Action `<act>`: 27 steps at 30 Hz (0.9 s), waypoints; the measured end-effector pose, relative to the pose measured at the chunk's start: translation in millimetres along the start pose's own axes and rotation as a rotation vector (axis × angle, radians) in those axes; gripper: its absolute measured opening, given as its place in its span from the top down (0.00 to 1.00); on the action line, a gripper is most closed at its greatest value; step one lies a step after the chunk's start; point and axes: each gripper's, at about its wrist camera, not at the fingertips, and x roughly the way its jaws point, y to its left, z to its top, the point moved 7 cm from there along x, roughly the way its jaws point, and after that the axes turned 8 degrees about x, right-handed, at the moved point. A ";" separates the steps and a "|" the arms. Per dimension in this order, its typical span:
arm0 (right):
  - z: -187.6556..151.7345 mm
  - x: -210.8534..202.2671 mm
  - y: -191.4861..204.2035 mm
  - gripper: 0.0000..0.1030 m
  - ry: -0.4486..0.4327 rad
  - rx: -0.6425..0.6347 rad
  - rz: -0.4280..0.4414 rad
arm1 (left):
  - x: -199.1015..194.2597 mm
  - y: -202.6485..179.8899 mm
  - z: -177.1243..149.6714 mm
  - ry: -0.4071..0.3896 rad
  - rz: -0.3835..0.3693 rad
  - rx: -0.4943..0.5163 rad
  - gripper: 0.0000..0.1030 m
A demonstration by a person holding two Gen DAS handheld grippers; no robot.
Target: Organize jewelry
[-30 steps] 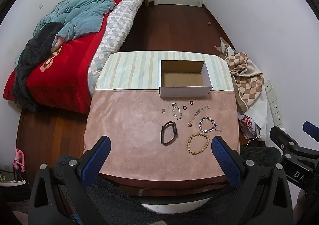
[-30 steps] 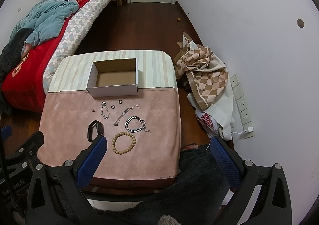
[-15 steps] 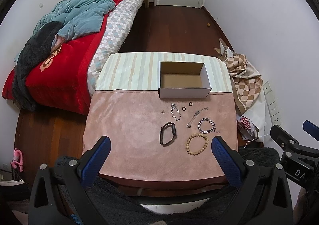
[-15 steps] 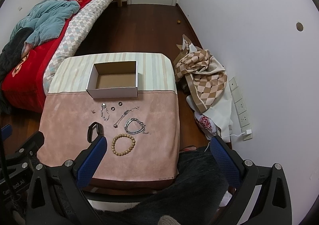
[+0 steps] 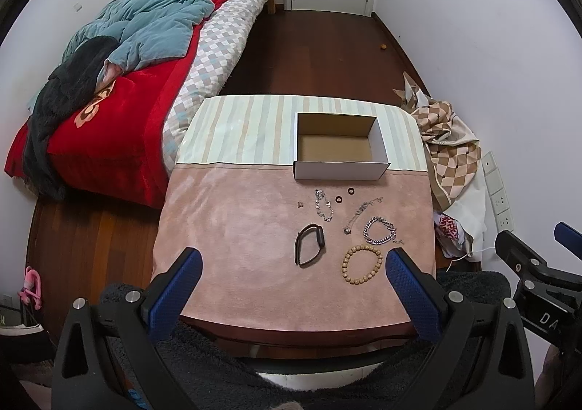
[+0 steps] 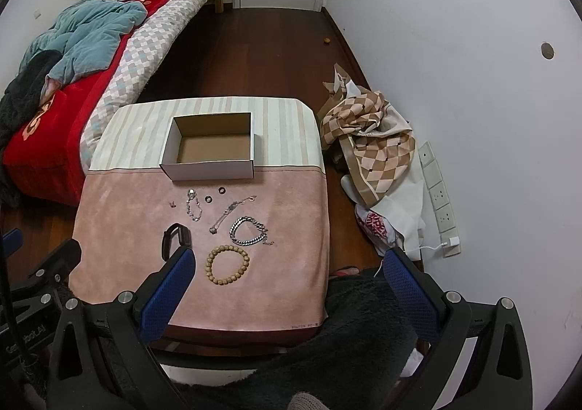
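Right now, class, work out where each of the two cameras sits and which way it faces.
Left wrist: rides the left tool, above the table's near edge, facing the cardboard box; its blue fingers show, open, the right tool beside it.
Right wrist: rides the right tool, farther right, facing box and wall; open fingers show.
Shared: box, wooden bead bracelet, bed.

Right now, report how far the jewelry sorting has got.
Done: nothing, the cardboard box is empty. In hand: nothing, the left gripper and right gripper are both open, back at the table's near edge. Left: every piece on the pink cloth, including the wooden bead bracelet, black band, silver chain bracelet, two thinner chains, two dark rings and a tiny piece.
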 end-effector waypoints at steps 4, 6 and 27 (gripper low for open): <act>0.8 -0.9 0.7 0.00 -0.001 0.002 0.001 | 0.2 1.5 -0.3 -0.001 0.000 0.000 0.00; 2.0 -1.2 2.3 0.00 -0.005 0.004 0.000 | 1.3 1.7 -0.1 -0.002 -0.003 -0.002 0.00; -69.9 252.5 29.4 0.13 0.353 0.041 0.028 | 197.2 38.9 -24.1 0.246 0.137 0.022 0.00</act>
